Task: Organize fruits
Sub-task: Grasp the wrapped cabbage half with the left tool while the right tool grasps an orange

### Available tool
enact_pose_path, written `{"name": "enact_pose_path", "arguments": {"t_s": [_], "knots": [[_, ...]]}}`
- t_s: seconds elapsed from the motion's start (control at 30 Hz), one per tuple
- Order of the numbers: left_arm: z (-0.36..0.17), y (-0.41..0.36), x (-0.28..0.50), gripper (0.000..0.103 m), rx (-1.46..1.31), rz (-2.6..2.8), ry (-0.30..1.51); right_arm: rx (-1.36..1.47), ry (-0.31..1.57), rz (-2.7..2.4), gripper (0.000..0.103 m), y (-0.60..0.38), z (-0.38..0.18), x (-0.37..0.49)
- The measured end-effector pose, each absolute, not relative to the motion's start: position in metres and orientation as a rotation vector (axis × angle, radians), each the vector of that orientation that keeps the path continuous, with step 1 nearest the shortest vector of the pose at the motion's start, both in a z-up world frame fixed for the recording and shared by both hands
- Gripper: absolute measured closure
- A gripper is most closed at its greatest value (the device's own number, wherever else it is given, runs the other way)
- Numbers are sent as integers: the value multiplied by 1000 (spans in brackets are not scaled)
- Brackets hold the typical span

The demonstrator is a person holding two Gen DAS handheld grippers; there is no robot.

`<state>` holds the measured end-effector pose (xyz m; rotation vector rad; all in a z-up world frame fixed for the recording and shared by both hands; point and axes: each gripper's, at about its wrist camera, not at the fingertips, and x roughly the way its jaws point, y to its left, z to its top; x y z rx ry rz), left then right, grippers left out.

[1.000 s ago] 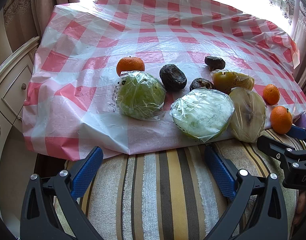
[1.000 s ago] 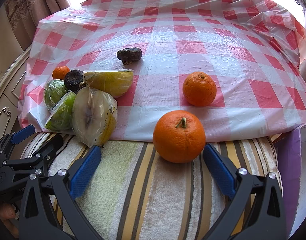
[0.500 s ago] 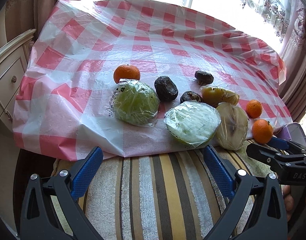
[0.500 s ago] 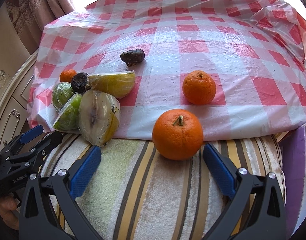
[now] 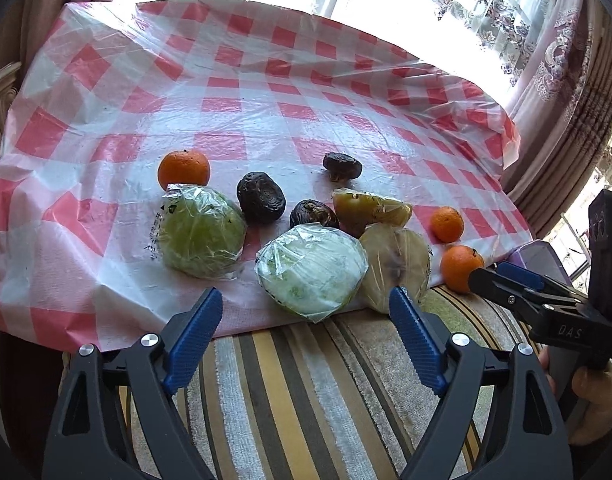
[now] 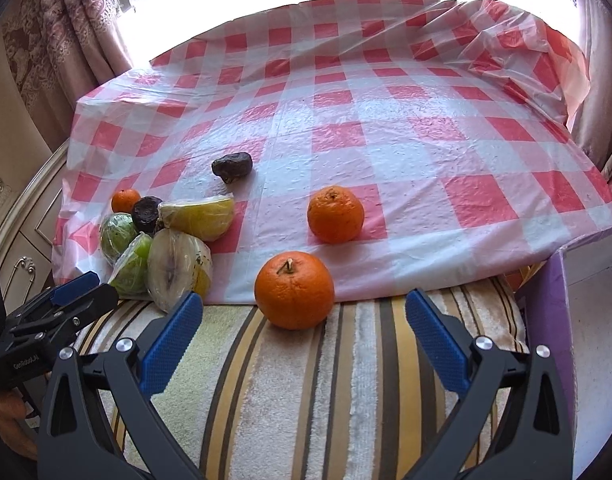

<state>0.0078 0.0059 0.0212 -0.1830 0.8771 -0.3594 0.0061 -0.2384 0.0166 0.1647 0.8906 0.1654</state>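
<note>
Fruit lies on a red-and-white checked cloth (image 5: 266, 100). There are three oranges (image 5: 183, 169) (image 5: 447, 224) (image 5: 461, 268), three dark wrinkled fruits (image 5: 261, 197), two film-wrapped green pieces (image 5: 200, 232) (image 5: 310, 276), a wrapped yellow wedge (image 5: 370, 210) and a wrapped pale cut fruit (image 5: 396, 268). My left gripper (image 5: 306, 304) is closing over the striped towel. The nearer green piece lies just ahead of its tips, and the pads touch nothing. My right gripper (image 6: 304, 300) stands open. The nearest orange (image 6: 294, 288) sits just ahead between its tips, untouched.
A striped towel (image 6: 326, 380) covers the near surface under both grippers. A purple box (image 6: 546, 320) stands at the right edge. A cream cabinet with drawers (image 6: 22, 248) is at the left. Curtains and a bright window lie behind the cloth.
The left gripper has tilted upward so more of the window shows, and its jaws have narrowed. The right gripper has shifted a little, and the nearest orange now sits further left in its view.
</note>
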Motion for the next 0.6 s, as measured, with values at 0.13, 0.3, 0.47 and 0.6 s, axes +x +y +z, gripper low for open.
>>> {"name": "enact_pose_path", "arguments": {"t_s": [0.13, 0.3, 0.47, 0.6], "knots": [[17, 6, 18, 28, -209, -391, 906, 123, 914, 180, 6, -230, 14, 15], [14, 7, 28, 28, -237, -417, 921, 114, 937, 191, 19, -225, 9, 25], [9, 7, 34, 37, -266, -437, 945, 112, 951, 204, 34, -222, 5, 26], [7, 6, 36, 44, -261, -433, 958, 125, 965, 214, 54, -223, 3, 28]]}}
